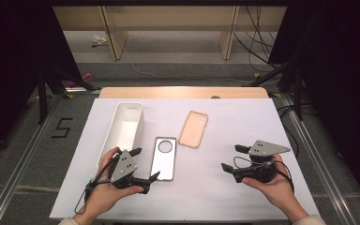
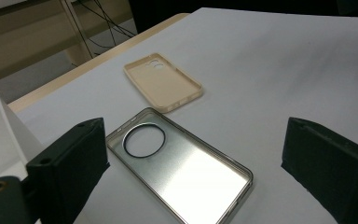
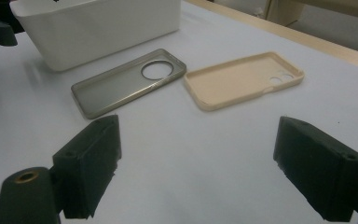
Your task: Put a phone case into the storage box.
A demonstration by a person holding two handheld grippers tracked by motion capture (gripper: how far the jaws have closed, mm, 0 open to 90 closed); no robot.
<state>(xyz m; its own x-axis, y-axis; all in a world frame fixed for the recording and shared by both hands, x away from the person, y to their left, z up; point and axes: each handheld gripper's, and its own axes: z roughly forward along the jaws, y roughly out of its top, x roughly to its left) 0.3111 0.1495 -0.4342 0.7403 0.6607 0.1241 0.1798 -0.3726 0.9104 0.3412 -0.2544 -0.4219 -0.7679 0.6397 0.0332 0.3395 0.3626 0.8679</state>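
A clear grey phone case [image 1: 163, 158] [image 2: 182, 168] [image 3: 128, 80] with a round camera hole lies flat in the middle of the white table [image 1: 215, 197]. Beside it, farther back and to the right, lies a beige phone case [image 1: 193, 129] [image 2: 163, 80] [image 3: 244, 79], inside up. My left gripper [image 1: 145, 165] [image 2: 196, 172] is held open just left of the grey case, jaws wide apart and pointing at it. Over the bare table at the right, my right gripper [image 1: 231, 158] [image 3: 196, 163] also stands open, nothing between its jaws.
A long white bin [image 1: 123, 126] [image 3: 98, 25] stands at the left of the table, just behind my left hand. A wooden table edge [image 1: 183, 92] runs along the back. Cables and black stands lie on the floor beyond.
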